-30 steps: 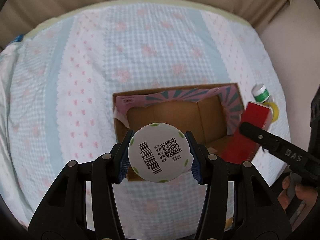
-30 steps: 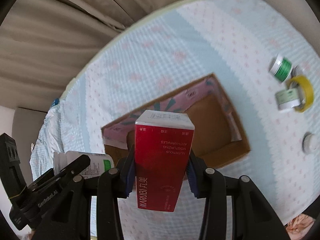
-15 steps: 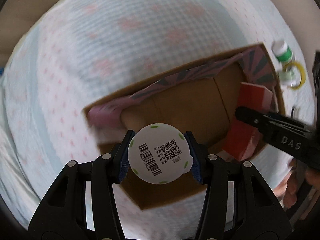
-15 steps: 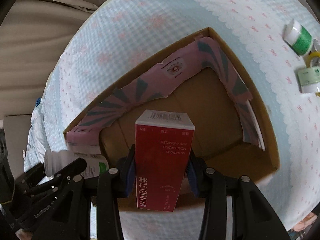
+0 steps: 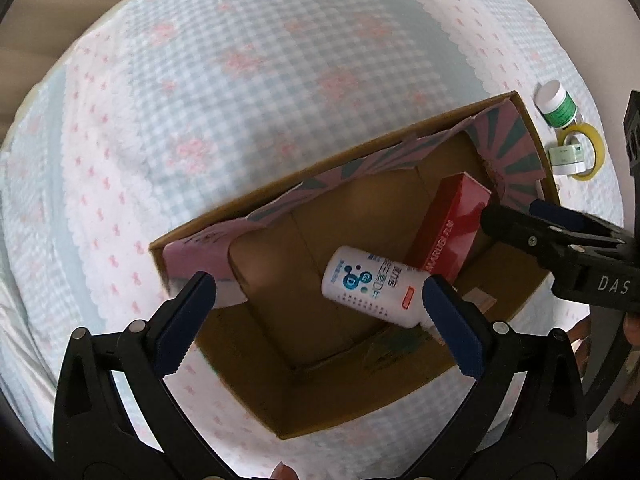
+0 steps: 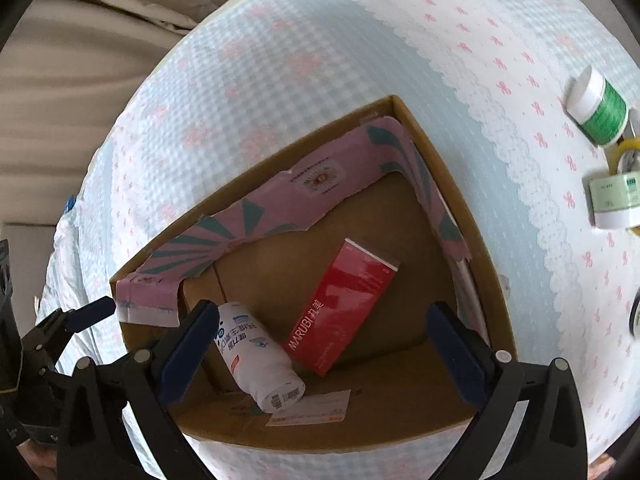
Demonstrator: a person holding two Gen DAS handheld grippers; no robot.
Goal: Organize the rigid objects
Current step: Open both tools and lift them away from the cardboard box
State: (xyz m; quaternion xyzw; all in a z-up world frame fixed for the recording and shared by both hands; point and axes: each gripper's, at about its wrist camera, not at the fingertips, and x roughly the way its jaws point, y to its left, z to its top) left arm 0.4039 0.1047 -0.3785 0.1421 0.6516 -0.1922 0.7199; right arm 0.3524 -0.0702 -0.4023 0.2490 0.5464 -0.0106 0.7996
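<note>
Lying in the cardboard box (image 6: 404, 112), white bottle (image 6: 256, 356) beside red carton (image 6: 344, 304).

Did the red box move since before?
Yes. The red box dropped from the just-opened right gripper onto the floor of the cardboard box, beside the white bottle.

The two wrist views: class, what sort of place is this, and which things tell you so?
Probably a room in a home, likely a bed. A soft blue gingham cover with pink bows spreads underneath, beige curtains hang behind, and a cardboard box sits on the fabric holding household items.
</note>
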